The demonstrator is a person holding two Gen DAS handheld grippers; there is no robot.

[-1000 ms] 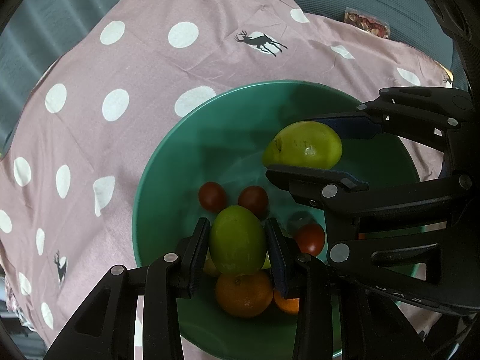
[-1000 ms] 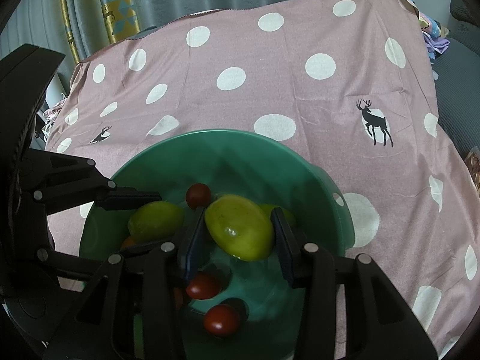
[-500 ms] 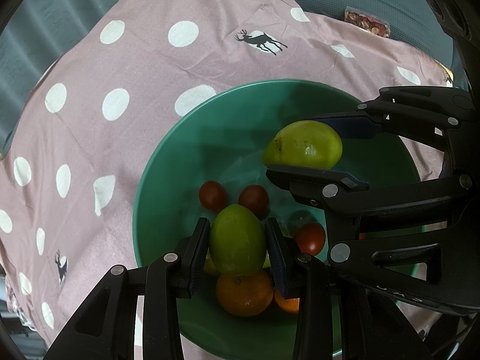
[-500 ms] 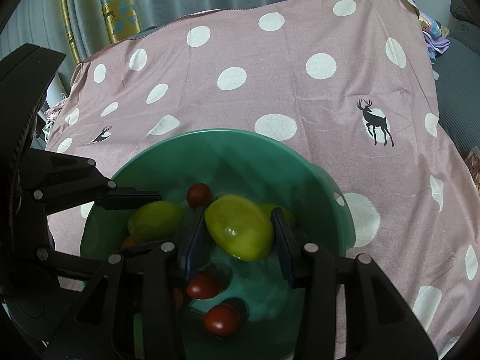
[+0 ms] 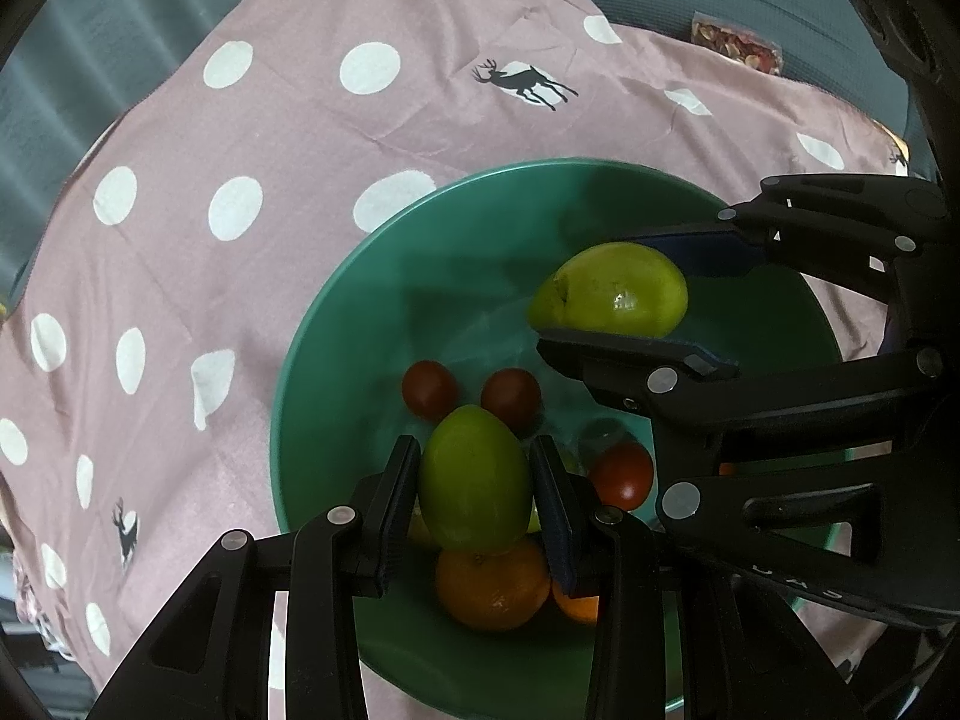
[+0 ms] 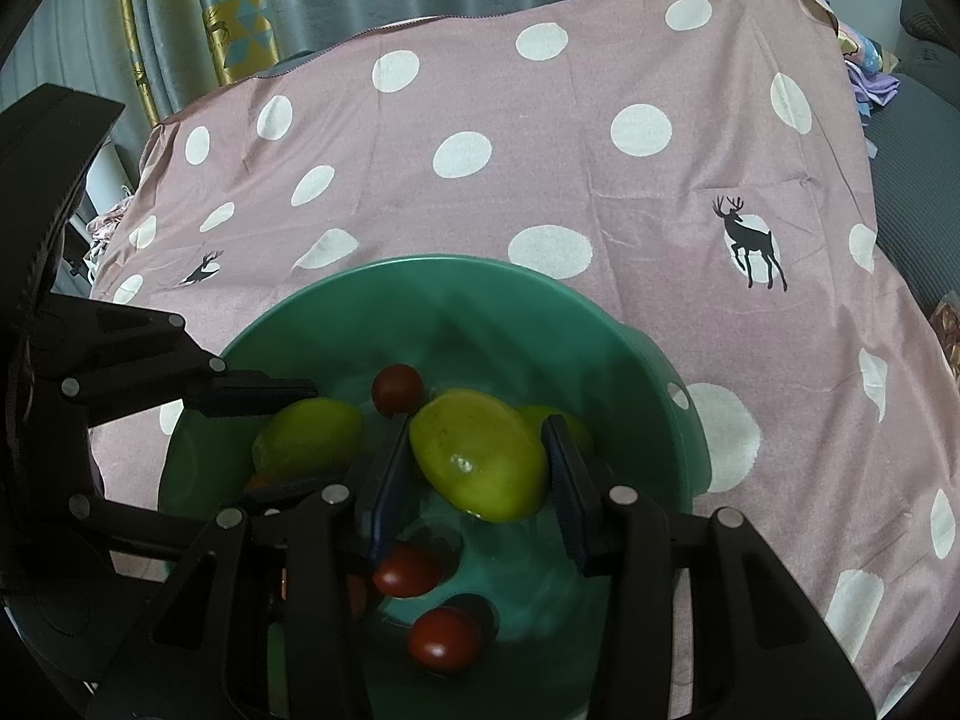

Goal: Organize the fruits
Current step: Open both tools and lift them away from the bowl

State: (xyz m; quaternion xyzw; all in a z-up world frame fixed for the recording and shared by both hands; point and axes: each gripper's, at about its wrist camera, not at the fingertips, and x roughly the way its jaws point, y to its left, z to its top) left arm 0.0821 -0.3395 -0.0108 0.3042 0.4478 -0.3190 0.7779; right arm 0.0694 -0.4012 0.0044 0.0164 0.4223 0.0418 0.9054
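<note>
A green bowl [image 5: 300,360] sits on a pink polka-dot cloth [image 5: 240,138]. My left gripper [image 5: 474,456] is shut on a green oval fruit [image 5: 474,492] over the near side of the bowl, above two oranges [image 5: 492,588]. Coming in from the right, my right gripper [image 5: 600,294] is shut on a second green fruit [image 5: 609,294]. In the right wrist view that gripper [image 6: 477,438] holds its fruit [image 6: 480,462] over the bowl [image 6: 420,270], and the left gripper [image 6: 294,438] holds the other fruit [image 6: 312,435]. Three red tomatoes [image 5: 429,390] lie on the bowl's bottom.
Another green fruit [image 6: 567,426] lies in the bowl behind the right finger. A packet of dried snacks [image 5: 738,48] lies past the cloth's far edge on a grey surface. Curtains [image 6: 240,12] hang behind the table. Bare cloth spreads left of and beyond the bowl.
</note>
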